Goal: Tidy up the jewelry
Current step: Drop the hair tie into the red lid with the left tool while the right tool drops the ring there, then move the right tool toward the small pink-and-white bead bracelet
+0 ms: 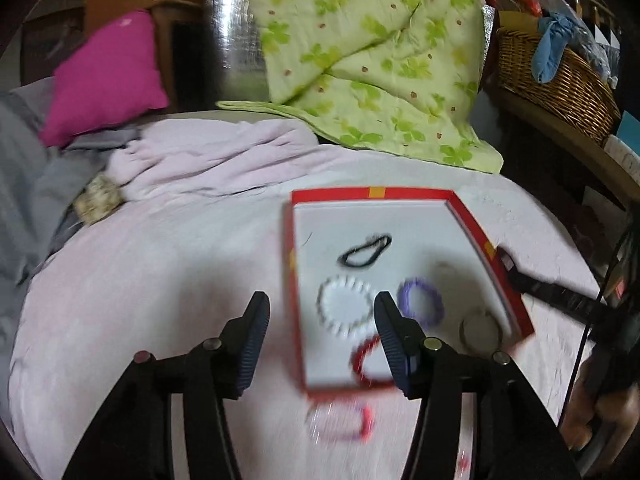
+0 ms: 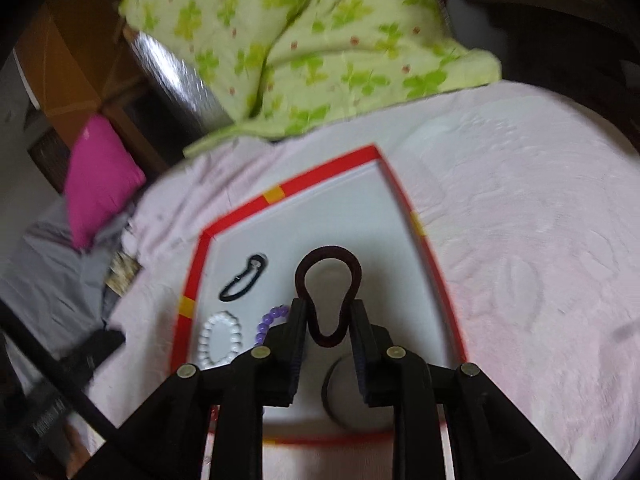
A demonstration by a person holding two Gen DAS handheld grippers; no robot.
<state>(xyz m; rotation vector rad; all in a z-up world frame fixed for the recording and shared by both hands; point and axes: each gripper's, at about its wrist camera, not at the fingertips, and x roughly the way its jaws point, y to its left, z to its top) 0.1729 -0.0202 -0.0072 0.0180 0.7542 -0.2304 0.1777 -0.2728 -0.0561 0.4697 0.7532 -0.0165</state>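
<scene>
A red-rimmed white tray [image 1: 472,224] lies on a pink blanket. In it are a black hair tie [image 1: 365,255], a white bead bracelet [image 1: 345,310], a purple bead bracelet [image 1: 422,306], a red bracelet [image 1: 370,362] and a grey ring-shaped piece [image 1: 481,329]. A pink-red bracelet [image 1: 341,420] lies on the blanket in front of the tray. My left gripper [image 1: 320,340] is open and empty above the tray's near left corner. My right gripper [image 2: 329,322] is shut on a dark brown hair tie [image 2: 329,276] above the tray [image 2: 396,188].
A green floral quilt [image 1: 368,52] lies behind the tray. A magenta pillow [image 1: 106,76] and grey bedding [image 1: 24,184] are at the left. A wicker basket [image 1: 556,76] stands at the right. The right gripper's arm [image 1: 560,296] reaches over the tray's right rim.
</scene>
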